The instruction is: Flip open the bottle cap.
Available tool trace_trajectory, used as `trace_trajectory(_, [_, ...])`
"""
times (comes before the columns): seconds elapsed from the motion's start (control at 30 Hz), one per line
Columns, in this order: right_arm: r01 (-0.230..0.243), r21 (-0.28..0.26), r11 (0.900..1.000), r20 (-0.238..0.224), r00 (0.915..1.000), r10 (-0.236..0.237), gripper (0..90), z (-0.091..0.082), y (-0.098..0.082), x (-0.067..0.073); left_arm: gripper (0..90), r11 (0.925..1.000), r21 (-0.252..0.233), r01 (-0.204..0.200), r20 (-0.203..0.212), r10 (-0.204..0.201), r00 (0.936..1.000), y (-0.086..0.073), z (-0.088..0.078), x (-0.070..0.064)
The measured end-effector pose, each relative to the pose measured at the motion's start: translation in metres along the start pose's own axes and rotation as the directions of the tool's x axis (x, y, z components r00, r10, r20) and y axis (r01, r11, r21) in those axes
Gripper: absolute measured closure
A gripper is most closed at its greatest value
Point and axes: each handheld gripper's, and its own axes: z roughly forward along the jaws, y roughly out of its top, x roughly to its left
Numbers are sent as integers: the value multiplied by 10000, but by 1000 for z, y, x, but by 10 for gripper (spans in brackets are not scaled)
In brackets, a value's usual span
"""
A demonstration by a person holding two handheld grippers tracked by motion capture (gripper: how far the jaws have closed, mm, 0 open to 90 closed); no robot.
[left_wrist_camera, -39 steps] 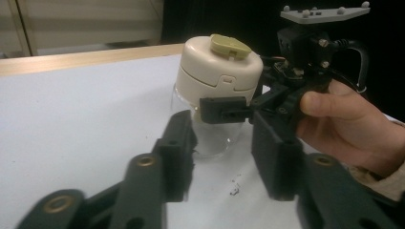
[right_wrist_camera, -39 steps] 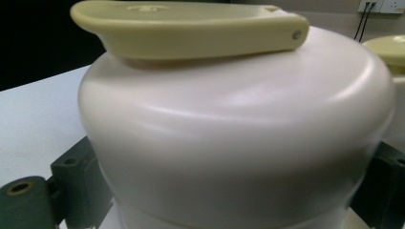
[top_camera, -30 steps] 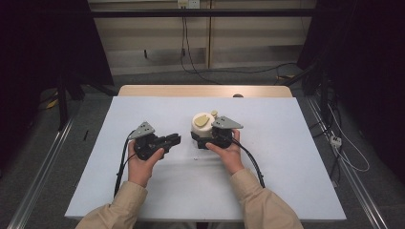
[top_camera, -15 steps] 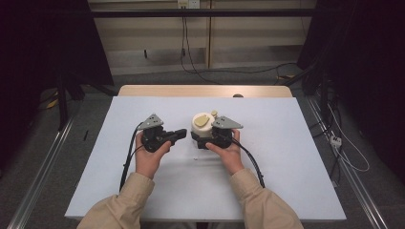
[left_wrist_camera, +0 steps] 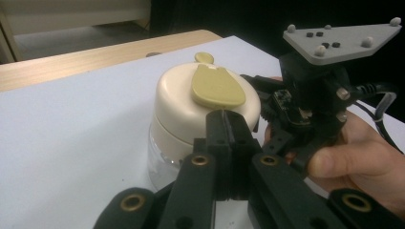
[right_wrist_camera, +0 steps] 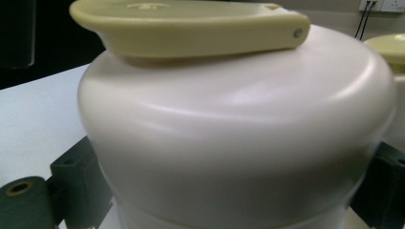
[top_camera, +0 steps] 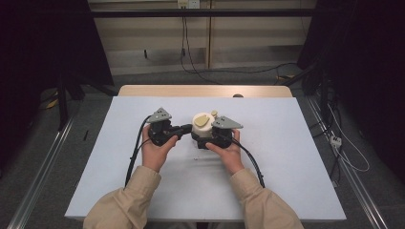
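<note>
Jar (top_camera: 202, 128) sits mid-table on the white table top (top_camera: 286, 181), a bit toward the far side from the person. Clear lower body, cream dome lid (left_wrist_camera: 191, 102) on top, olive-yellow teardrop flap (left_wrist_camera: 217, 87) lying flat on the lid. Small round olive tab (left_wrist_camera: 204, 57) pokes out at the lid's far edge.

R gripper (top_camera: 210, 138): comes in from the jar's right/near side, jaws spread wide to either side of the jar, one black jaw at each lower corner in the right gripper view w/ the lid between them. Looks like they clamp the jar's lower part, but pad contact isn't visible, so can't confirm squeeze vs. just bracketing. Right hand (top_camera: 228, 153) wraps the gripper body from the near side, grey plate on top.

L gripper (left_wrist_camera: 224, 125): jaws pressed together, nothing between them. Tips point at the jar from its left, level w/ the lid side just under the flap's wide end. In the left gripper view the tips overlap the lid edge; touching or just short, can't tell. High view shows the tips right beside the jar. Left hand (top_camera: 155, 150) holds it from the near side, cable trails back along the sleeve.

Wood strip (top_camera: 205, 90) runs along the table's far edge.
</note>
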Motion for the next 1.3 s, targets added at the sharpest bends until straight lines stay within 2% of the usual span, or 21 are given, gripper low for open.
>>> trace_trajectory(0.27, [-4, 13, 10000, 20, 10000, 4, 64, 0, 0, 0, 900, 9994, 304, -138, -152, 143, 9998, 2, 9, -2])
trace_trajectory(0.63, [-11, 24, 10000, 19, 10000, 11, 64, 0, 0, 0, 900, 9986, 464, -242, -418, 261, 9988, 3, 13, -2])
trace_trajectory(0.73, [-24, 21, 10000, 20, 10000, 24, 64, 0, 0, 0, 900, 9977, 563, -382, -516, 411, 9978, 5, 14, -4])
trace_trajectory(1.3, [-31, 37, 10000, 20, 10000, 31, 63, 0, 0, 0, 900, 9987, 371, -360, -548, 380, 9978, 17, 19, -9])
